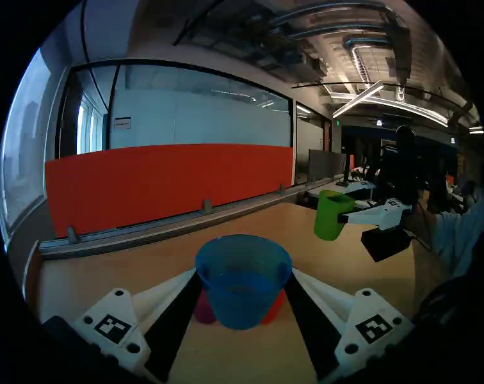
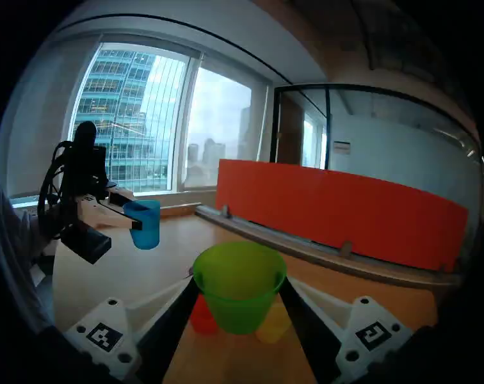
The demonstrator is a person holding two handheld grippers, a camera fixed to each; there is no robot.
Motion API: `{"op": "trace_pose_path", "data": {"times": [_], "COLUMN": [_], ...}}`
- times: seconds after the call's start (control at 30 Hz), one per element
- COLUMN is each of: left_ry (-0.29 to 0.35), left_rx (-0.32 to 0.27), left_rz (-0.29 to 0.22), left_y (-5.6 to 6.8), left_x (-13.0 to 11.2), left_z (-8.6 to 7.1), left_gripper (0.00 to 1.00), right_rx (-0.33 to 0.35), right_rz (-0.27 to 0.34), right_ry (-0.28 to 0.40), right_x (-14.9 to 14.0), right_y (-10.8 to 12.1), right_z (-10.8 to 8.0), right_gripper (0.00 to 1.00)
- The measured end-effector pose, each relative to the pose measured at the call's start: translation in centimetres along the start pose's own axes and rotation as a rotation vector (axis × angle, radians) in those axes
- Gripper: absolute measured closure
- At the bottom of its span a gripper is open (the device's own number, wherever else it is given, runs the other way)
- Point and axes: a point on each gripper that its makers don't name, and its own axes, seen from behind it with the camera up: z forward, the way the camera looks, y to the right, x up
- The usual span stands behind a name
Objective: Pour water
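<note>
A blue cup [image 1: 243,280] with water low inside stands upright between the fingers of my left gripper [image 1: 242,301], which is shut on it above the wooden table [image 1: 344,256]. The right gripper view shows that same blue cup [image 2: 144,223] held off to the left. My right gripper [image 2: 240,304] is shut on an upright green cup [image 2: 239,285]. From the left gripper view the green cup [image 1: 331,214] hangs at the right, above the table. Behind the blue cup sit a purple cup [image 1: 203,308] and a red cup [image 1: 275,307]. A red cup [image 2: 202,315] and a yellow cup [image 2: 273,323] sit behind the green one.
An orange partition [image 1: 171,179] with a grey rail runs along the table's far edge. Glass walls and large windows [image 2: 139,128] stand behind it. A person's sleeve [image 1: 456,230] shows at the right, and office desks lie farther back.
</note>
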Motion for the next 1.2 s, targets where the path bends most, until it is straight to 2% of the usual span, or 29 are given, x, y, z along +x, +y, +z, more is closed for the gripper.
{"op": "trace_pose_path", "data": {"times": [0.27, 0.57, 0.97, 1.2], "left_ry": [0.042, 0.078, 0.110, 0.123], "left_rx": [-0.008, -0.005, 0.004, 0.007], "left_rz": [-0.007, -0.011, -0.002, 0.023], "left_y": [0.8, 0.8, 0.8, 0.9], "left_x": [1.3, 2.4, 3.0, 3.8], "left_z": [-0.3, -0.7, -0.6, -0.6], "left_gripper": [0.14, 0.15, 0.15, 0.15], "right_rx": [-0.013, -0.023, -0.020, 0.006], "right_rz": [-0.007, 0.010, 0.023, 0.040], "right_ry": [0.048, 0.092, 0.103, 0.107], "right_x": [1.7, 3.2, 3.6, 3.7], "right_y": [-0.3, 0.0, 0.2, -0.5], "right_z": [0.0, 0.1, 0.1, 0.4], "right_gripper": [0.09, 0.09, 0.09, 0.09]}}
